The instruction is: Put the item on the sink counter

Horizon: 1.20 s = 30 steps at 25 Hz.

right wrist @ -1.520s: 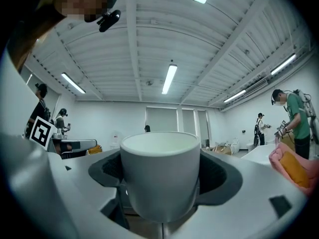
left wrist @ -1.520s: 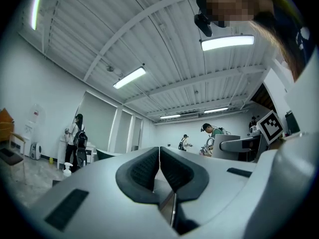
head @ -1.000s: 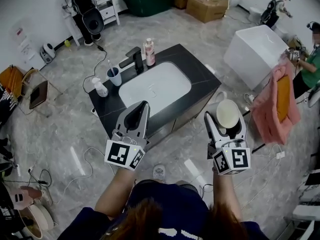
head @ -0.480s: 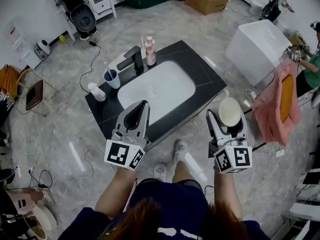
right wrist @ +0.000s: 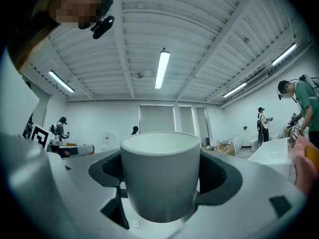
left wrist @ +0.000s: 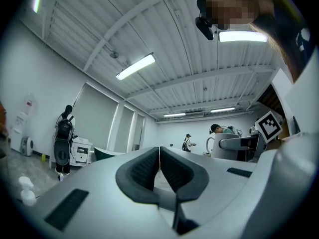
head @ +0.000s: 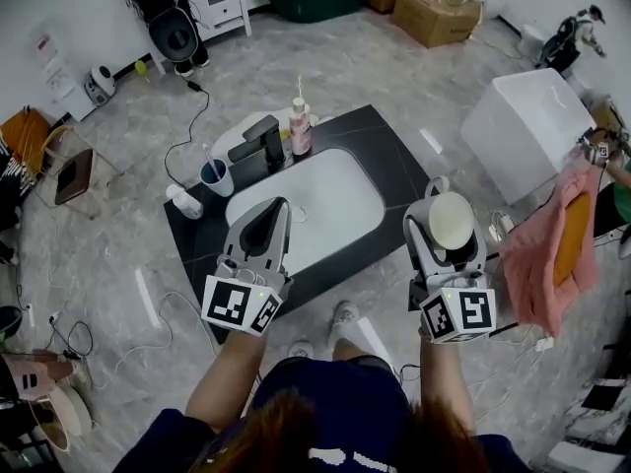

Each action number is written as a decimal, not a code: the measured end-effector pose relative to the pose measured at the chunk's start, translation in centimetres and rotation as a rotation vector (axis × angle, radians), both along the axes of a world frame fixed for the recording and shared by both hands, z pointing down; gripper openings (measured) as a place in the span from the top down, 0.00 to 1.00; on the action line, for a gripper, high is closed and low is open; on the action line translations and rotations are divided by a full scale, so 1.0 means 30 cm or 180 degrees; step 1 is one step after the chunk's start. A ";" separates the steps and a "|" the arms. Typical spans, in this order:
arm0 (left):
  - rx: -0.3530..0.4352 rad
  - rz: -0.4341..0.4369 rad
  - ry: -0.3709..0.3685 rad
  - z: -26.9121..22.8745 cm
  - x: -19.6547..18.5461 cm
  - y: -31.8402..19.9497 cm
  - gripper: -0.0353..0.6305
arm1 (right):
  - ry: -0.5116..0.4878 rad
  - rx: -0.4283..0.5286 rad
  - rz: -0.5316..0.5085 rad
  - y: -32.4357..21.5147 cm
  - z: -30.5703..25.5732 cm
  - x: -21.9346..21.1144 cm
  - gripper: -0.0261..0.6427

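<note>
A white mug with a side handle stands upright between the jaws of my right gripper, which is shut on it; the right gripper view shows the mug filling the gap. It hangs to the right of the black sink counter, off its right edge. My left gripper is shut with nothing in it and hovers over the counter's front edge, beside the white basin. In the left gripper view the two pads meet.
On the counter stand a black faucet, a pink bottle, a blue cup and a white bottle. A white tub and a pink towel are to the right. Cables lie on the floor.
The view has shifted, so the counter now sits lower and closer under both grippers. The mug stays held in the right gripper, and the left one stays shut.
</note>
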<state>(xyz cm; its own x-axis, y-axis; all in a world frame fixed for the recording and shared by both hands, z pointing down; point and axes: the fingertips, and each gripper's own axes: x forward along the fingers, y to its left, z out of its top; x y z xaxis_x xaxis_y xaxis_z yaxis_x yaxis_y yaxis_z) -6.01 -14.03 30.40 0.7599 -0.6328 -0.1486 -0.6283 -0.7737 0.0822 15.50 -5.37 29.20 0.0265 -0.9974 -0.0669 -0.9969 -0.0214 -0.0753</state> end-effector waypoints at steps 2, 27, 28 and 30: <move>0.0006 -0.0070 0.0007 -0.009 0.055 -0.039 0.91 | 0.0001 0.0004 -0.0064 -0.052 -0.012 0.061 0.30; -0.0069 -0.0045 -0.0094 0.053 0.314 -0.470 0.91 | -0.0089 -0.0214 -0.0114 -0.558 0.111 0.294 0.30; -0.0026 -0.0017 -0.0142 0.057 0.317 -0.480 0.91 | -0.0080 -0.0225 -0.0108 -0.578 0.119 0.287 0.30; -0.0005 0.0013 -0.0191 0.074 0.320 -0.502 0.91 | -0.0051 -0.0255 -0.0123 -0.619 0.138 0.271 0.30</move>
<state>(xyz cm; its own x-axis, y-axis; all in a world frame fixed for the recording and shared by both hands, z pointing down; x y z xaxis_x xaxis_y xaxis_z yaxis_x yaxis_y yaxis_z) 3.58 -29.10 32.64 0.7699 -0.6300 -0.1018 -0.6290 -0.7761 0.0457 23.64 -23.94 33.35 -0.0116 -0.9998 0.0132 -0.9958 0.0103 -0.0908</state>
